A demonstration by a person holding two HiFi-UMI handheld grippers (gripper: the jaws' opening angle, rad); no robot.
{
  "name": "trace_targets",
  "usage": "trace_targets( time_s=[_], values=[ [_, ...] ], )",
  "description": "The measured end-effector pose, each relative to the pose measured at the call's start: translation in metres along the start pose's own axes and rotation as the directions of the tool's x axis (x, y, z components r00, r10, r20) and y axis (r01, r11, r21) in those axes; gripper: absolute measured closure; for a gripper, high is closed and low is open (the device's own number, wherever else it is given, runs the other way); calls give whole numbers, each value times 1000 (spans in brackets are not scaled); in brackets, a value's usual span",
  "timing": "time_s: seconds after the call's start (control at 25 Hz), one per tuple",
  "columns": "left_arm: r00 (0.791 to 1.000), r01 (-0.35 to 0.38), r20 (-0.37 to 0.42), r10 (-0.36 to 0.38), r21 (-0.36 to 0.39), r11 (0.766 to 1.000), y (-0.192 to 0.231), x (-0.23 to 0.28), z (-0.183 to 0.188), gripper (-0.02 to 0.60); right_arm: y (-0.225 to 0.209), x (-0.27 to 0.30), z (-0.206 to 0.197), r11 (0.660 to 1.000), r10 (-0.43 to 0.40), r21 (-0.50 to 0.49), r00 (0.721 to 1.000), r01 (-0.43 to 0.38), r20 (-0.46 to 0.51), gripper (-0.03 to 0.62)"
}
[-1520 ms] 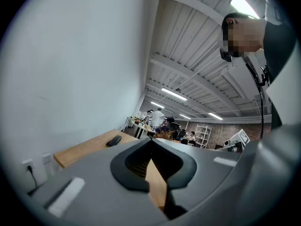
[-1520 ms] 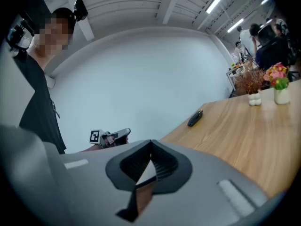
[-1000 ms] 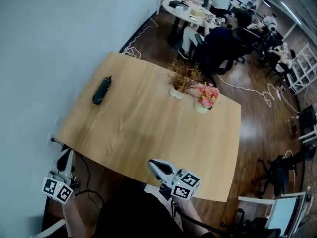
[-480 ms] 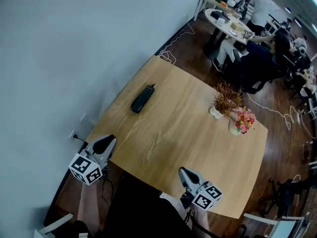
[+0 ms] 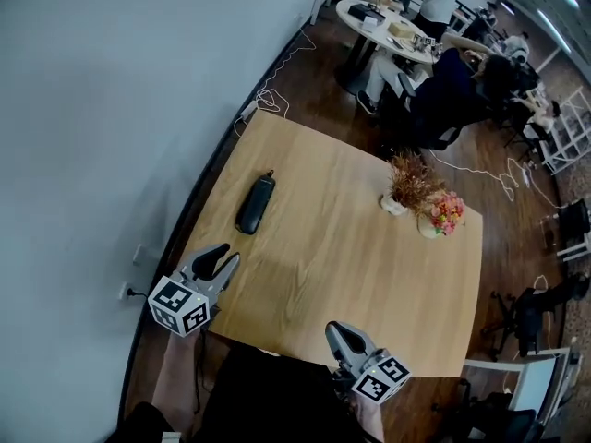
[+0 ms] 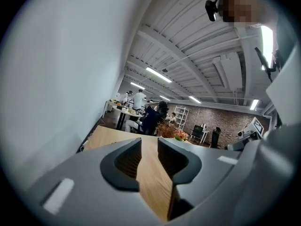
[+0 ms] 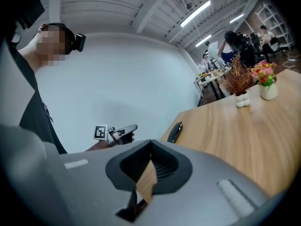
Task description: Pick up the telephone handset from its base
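Forward since a second ago, the left gripper (image 5: 223, 258) nears the black handset (image 5: 255, 204) lying on the table (image 5: 369, 275), empty jaws opening narrowly (readying a grasp, I'd guess), while the right gripper (image 5: 339, 330) stays closed.

Left gripper (image 5: 224, 257) jaws opening, empty; right gripper (image 5: 338, 330) jaws together, empty.

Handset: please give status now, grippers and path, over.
Left gripper opening, empty, near table edge. Right gripper shut, empty. Handset flat on table, untouched. Path bare; flower pots stand well aside.
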State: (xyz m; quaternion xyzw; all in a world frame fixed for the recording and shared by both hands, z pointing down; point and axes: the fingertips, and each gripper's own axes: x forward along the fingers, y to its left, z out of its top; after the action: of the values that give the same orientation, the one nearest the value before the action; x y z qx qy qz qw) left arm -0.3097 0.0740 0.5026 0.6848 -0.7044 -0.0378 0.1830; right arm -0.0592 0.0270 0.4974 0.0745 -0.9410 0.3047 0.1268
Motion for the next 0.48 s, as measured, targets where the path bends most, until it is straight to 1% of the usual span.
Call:
trace_targets(
  time_s=[0.12,0.24,0.32,0.4,0.48],
  values=[
    [999,-18,-50,18,0,1000,14,17,-12,427,-6,-3,-5,999,-40,12,999,40,-8,591],
    [994,-46,-96,47,3,999,27,36,-25,388,-20,-3,-9,997,-64,35,998,63,4,591],
    [990,-68,-121,69,13,998,33,48,-26,375,-27,-2,-5,998,-52,40,999,52,8,591],
    [984,-98,-148,103,38,994,41,61,-24,362,-35,2,-1,999,-28,43,1000,28,14,591],
    [971,-130,-191,141,70,989,50,78,-29,339,-47,4,2,999,-13,44,1000,12,19,591]
  ],
)
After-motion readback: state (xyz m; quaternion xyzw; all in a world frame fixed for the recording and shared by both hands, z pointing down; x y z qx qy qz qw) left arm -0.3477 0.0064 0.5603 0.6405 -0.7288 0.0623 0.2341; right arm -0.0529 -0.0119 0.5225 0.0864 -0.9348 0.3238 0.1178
